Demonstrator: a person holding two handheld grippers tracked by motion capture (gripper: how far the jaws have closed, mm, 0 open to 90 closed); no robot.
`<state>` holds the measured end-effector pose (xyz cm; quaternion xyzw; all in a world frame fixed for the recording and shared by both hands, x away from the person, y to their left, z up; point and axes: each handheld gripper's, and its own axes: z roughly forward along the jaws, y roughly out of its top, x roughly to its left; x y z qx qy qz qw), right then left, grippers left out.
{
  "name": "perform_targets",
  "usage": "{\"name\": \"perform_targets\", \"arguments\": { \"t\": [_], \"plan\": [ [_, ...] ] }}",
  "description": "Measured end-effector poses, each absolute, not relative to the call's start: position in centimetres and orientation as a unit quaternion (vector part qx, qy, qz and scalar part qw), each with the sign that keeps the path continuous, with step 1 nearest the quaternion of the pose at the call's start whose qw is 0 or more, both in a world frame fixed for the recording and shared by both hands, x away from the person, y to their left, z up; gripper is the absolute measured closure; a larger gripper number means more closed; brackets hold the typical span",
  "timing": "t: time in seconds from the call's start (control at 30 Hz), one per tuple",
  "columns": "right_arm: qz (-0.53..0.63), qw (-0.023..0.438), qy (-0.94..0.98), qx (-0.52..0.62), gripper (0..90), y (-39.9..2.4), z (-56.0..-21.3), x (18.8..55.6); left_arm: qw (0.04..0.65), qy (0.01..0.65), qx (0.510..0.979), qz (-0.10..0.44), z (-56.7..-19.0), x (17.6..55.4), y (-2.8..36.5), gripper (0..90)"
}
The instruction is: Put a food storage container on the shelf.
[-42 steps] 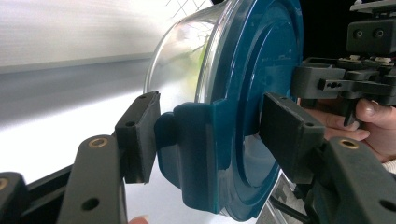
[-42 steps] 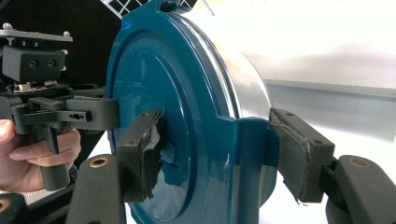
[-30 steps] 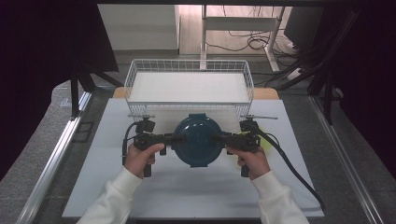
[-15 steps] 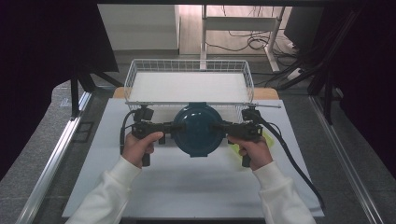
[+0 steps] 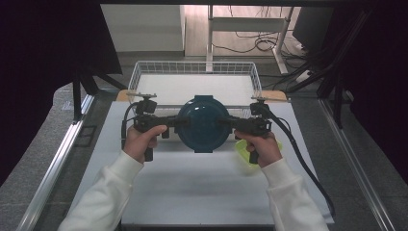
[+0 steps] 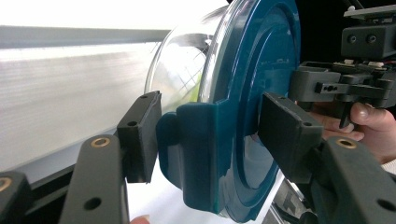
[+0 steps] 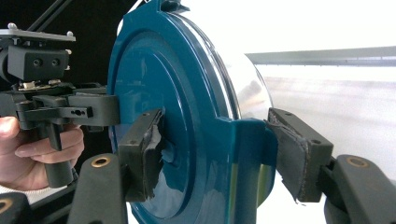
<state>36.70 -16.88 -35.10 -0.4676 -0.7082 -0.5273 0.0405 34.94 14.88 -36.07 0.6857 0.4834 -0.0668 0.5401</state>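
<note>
A round container (image 5: 203, 124) with a teal lid and a clear bowl hangs above the table, lid up, in the high view. My left gripper (image 5: 180, 122) is shut on its left side latch and my right gripper (image 5: 226, 122) on its right one. In the left gripper view my left gripper (image 6: 212, 140) clamps the teal latch (image 6: 201, 149) between both pads, with the clear bowl (image 6: 187, 65) to the left. In the right gripper view my right gripper (image 7: 219, 154) pinches the lid's edge (image 7: 243, 149) the same way. Each gripper view has the other gripper across the lid.
A white wire basket (image 5: 192, 67) stands just beyond the container at the table's back edge. A yellow-green object (image 5: 243, 147) lies on the white board (image 5: 192, 187) under my right hand. Cables trail from both grippers, and dark curtains flank the table.
Both grippers have raised the container off the white board and carried it a little farther away, toward the basket. The grip on both latches is unchanged.
</note>
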Motion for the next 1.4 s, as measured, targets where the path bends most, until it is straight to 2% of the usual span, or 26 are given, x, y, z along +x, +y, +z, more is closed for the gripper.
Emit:
{"name": "perform_targets", "arguments": {
  "t": [0.8,1.4],
  "plan": [
    [-0.532,0.025,-0.712,-0.457,37.8,-16.1,-31.4,39.4,0.554,0.474,0.682,-0.058,-32.8,37.9,15.6,40.7],
    [-0.531,0.02,-0.709,-0.463,37.8,-15.8,-29.4,43.6,0.552,0.47,0.686,-0.061,-31.0,42.5,15.9,40.4]
  ]
}}
